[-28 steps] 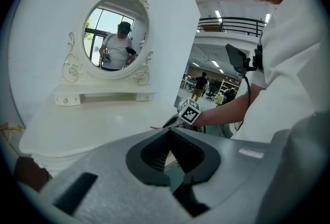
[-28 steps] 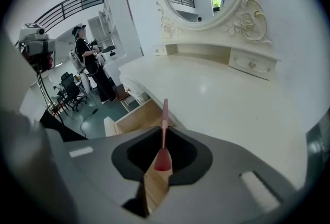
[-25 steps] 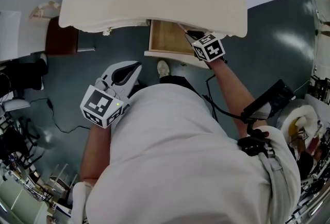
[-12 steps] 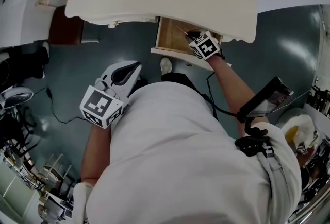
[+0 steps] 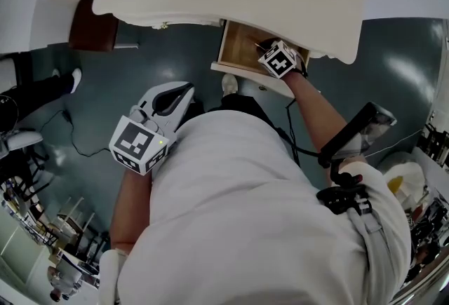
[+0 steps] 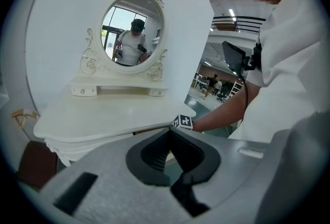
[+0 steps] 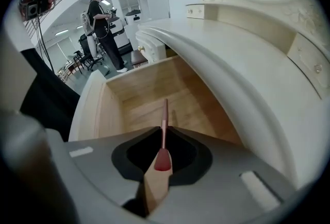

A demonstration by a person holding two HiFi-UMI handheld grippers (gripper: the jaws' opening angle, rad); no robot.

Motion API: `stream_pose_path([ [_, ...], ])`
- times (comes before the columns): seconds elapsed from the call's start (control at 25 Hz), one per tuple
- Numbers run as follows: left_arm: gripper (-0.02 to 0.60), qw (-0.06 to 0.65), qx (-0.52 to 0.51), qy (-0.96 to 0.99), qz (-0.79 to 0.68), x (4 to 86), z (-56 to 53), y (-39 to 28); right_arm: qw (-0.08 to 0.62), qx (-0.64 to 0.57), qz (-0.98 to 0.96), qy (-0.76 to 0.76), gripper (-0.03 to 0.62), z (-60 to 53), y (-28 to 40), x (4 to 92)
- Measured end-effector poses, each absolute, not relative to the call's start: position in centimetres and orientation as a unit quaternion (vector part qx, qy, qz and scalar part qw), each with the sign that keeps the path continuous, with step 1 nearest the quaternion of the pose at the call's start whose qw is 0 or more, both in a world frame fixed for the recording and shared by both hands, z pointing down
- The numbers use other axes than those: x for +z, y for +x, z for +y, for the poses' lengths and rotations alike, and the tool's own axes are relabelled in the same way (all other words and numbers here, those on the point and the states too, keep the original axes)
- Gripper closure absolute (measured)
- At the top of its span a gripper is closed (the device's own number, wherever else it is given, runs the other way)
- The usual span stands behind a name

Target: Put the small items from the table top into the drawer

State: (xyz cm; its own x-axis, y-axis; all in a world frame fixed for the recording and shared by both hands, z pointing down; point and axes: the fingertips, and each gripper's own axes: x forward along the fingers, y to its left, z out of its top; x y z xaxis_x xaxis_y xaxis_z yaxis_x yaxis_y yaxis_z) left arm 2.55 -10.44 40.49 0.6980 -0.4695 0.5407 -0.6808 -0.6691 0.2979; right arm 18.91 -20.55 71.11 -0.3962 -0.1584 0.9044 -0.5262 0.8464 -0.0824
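pink stick: skinny, light, stiff, likely snaps easy; grip near its thick end
right tongs: clenched on it, above open drawer, centre frame
left tongs: clenched, empty

"Where's your left?"

"My left gripper sits centre-left in the head view, elbow bent, jaws together."

"And the right?"

"Arm stretched forward, right gripper at upper centre, jaws pinching a thin pink stick."
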Motion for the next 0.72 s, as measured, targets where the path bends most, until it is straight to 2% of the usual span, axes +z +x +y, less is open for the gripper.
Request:
stream_pose_path([
  [0.72, 0.58, 0.273, 0.231, 0.878, -0.319, 42.7, -13.7, 2.6, 0.545, 0.19, -0.799, 0.166, 0.546, -21.7, 18.9, 76.5],
])
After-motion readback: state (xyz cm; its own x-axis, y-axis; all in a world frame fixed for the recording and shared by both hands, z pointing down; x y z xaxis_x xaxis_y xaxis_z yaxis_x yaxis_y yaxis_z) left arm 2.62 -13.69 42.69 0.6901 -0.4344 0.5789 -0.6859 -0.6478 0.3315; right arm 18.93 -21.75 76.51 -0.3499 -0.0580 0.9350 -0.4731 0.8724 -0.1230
